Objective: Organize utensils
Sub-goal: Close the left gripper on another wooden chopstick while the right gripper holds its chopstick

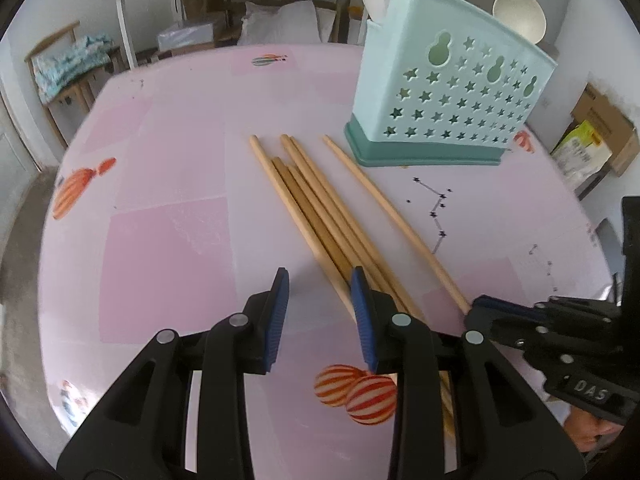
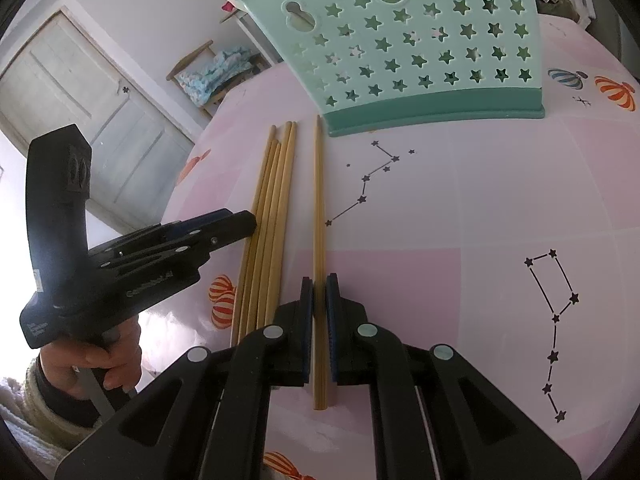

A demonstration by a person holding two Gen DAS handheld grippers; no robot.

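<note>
A: Report clearances and jaw status.

B: Right gripper [image 2: 319, 292] is clamped on a single chopstick [image 2: 319, 208] lying apart from the chopstick bundle [image 2: 272, 216]. Left gripper [image 1: 320, 284] stands partly apart with nothing between the pads, its right finger over the bundle. Bare pink table [image 1: 160, 240] lies to the left; the utensil holder [image 1: 448, 96] stands just past the chopstick tips.

A: Obstructions?

B: Bundle ends pass under the left gripper, hidden. A spoon [image 1: 520, 16] shows only above the holder's rim.

A: Markings?

B: "DAS" on the right gripper body; the left gripper's lettering is illegible.
</note>
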